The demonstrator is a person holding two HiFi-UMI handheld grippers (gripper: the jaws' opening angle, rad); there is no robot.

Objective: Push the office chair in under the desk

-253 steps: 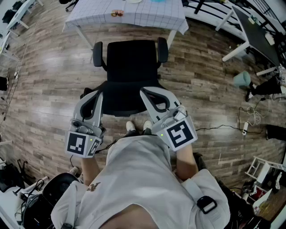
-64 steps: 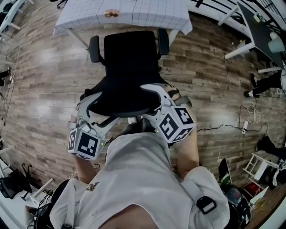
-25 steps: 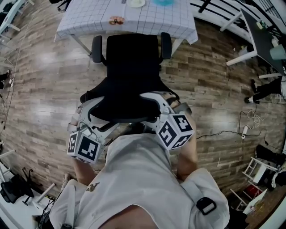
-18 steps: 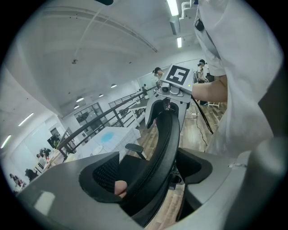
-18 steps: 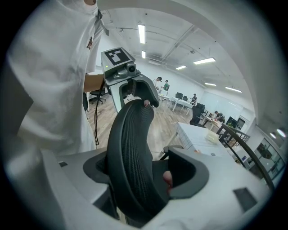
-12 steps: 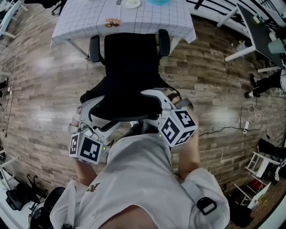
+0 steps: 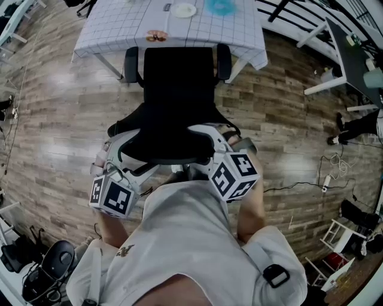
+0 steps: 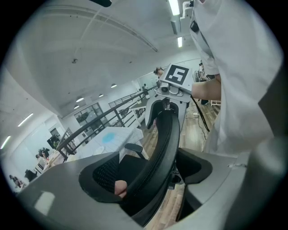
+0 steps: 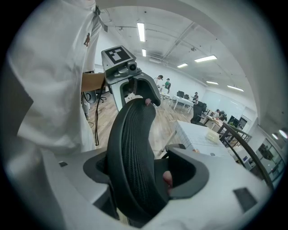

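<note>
The black office chair (image 7: 178,83) faces the desk (image 7: 114,27), which has a white grid cloth. The chair's armrests (image 7: 130,63) reach the cloth's front edge. My left gripper (image 7: 124,138) clamps the left end of the mesh backrest (image 7: 170,140), and my right gripper (image 7: 209,132) clamps its right end. In the left gripper view the backrest (image 8: 164,139) runs between the jaws of the left gripper (image 8: 148,179), with a pink pad against it. The right gripper view shows the backrest (image 9: 130,139) filling the right gripper (image 9: 135,175) the same way.
On the desk are a white plate (image 7: 183,10), a blue dish (image 7: 222,6) and a small orange item (image 7: 157,37). White desk legs (image 7: 323,83) and floor cables (image 7: 326,179) lie to the right. A black round object (image 7: 54,269) sits at the lower left.
Since ten seconds ago both grippers have tilted inward on the backrest and the chair has rolled toward the desk, its armrests now at the cloth's edge. Over the last second it barely moves.
</note>
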